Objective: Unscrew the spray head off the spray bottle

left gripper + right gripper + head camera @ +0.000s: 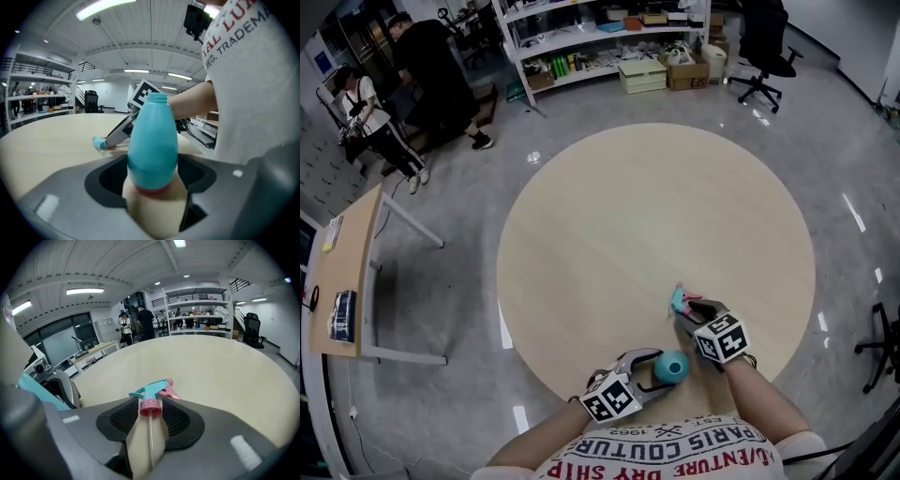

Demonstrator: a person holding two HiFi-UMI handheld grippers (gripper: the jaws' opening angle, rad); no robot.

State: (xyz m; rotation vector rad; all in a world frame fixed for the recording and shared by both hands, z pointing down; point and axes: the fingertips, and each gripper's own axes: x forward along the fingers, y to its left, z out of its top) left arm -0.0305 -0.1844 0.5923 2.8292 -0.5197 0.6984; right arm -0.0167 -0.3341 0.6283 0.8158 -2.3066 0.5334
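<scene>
My right hand-held gripper clamps the spray head by its pink collar. The teal trigger points away over the pale round worktop, and the clear dip tube trails back between the jaws.

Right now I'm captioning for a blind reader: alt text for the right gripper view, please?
The right hand-held gripper clamps a detached spray head by its pink collar, teal nozzle pointing over a round table; its clear tube trails back.

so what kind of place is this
Probably a lab or workshop office: open shelves stacked with boxes and supplies, an office chair on a polished grey floor, and a desk beside the round table.
</scene>
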